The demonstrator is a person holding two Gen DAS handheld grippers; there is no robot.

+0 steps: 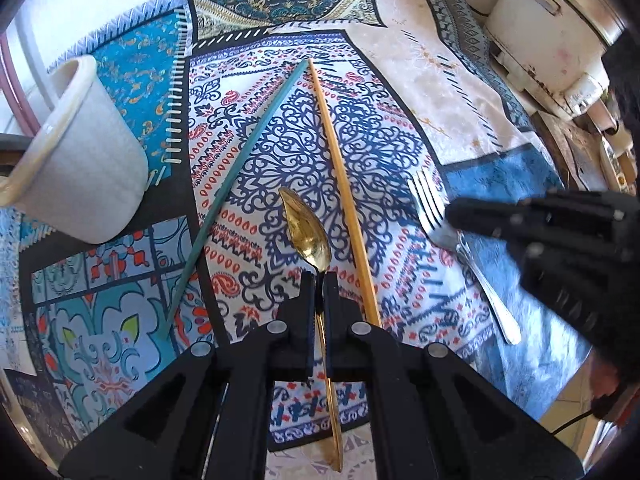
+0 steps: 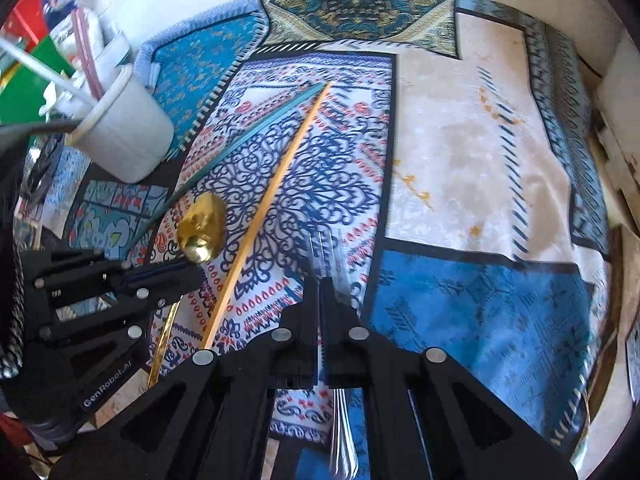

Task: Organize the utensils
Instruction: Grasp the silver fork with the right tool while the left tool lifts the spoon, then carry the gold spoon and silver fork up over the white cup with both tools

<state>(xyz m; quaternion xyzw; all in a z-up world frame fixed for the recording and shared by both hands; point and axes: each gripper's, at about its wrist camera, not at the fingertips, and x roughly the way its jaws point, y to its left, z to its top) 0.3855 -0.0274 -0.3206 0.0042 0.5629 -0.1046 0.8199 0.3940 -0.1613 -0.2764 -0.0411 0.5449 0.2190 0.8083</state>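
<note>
Left hand-held gripper (image 1: 319, 280): black, two fingers pressed together on the neck of a gold spoon (image 1: 306, 232). Spoon bowl juts out past the fingertips, above the bench; its handle runs back between the fingers toward the camera.

Right hand-held gripper (image 2: 320, 284): black, fingers pinching a silver fork (image 1: 430, 204) just behind the tines. Tines project forward and are blurred in the right wrist view; the handle trails back under the gripper body. No earlier view is on hand to compare the jaws against.

Bench (image 1: 460, 80): covered by a patchwork-print cloth of blue, white, teal and cream panels.

Teal chopstick (image 1: 240, 168): lying flat on the cloth, left of the spoon.

Tan chopstick (image 1: 340, 184): lying flat, right of the spoon. The two sticks nearly meet at their far tips and spread apart toward the camera.

White cup (image 1: 84, 156): standing on the cloth at the left, near the teal chopstick; whether anything is inside cannot be told.

White appliance (image 1: 552, 28): far right corner, beyond the cloth.
</note>
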